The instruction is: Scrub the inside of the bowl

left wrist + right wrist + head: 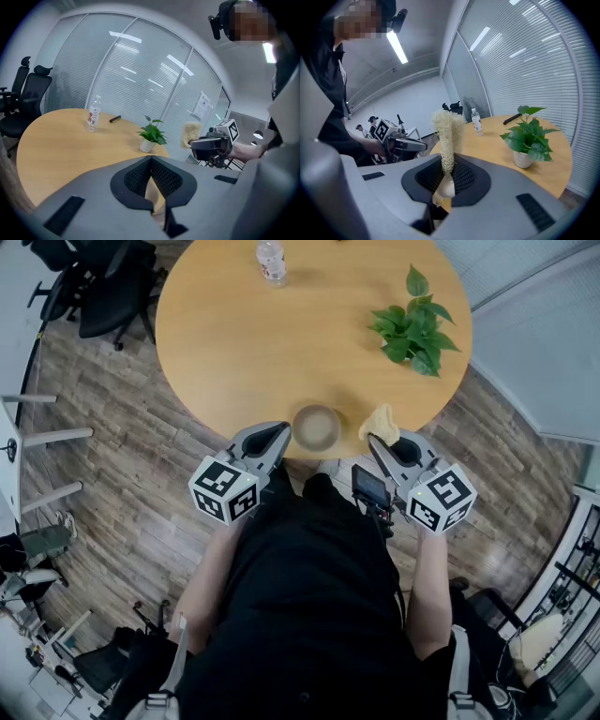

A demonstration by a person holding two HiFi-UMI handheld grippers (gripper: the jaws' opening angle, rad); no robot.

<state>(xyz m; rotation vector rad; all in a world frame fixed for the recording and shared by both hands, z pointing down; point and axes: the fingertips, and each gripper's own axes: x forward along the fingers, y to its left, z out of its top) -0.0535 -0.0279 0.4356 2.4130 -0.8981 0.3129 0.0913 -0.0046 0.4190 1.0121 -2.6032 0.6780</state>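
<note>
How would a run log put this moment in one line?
left gripper shut, beside bowl | right gripper shut on loofah scrubber | scrubber outside bowl

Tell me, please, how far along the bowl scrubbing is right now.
Done: the right tool is clamped on the loofah scrubber, so the scrubber is picked up. In hand: the shut left tool sits at the left rim of the bowl; whether it grips the rim I cannot tell. Left: the scrubber is beside the bowl, not in it, so all the scrubbing of the inside remains.
</note>
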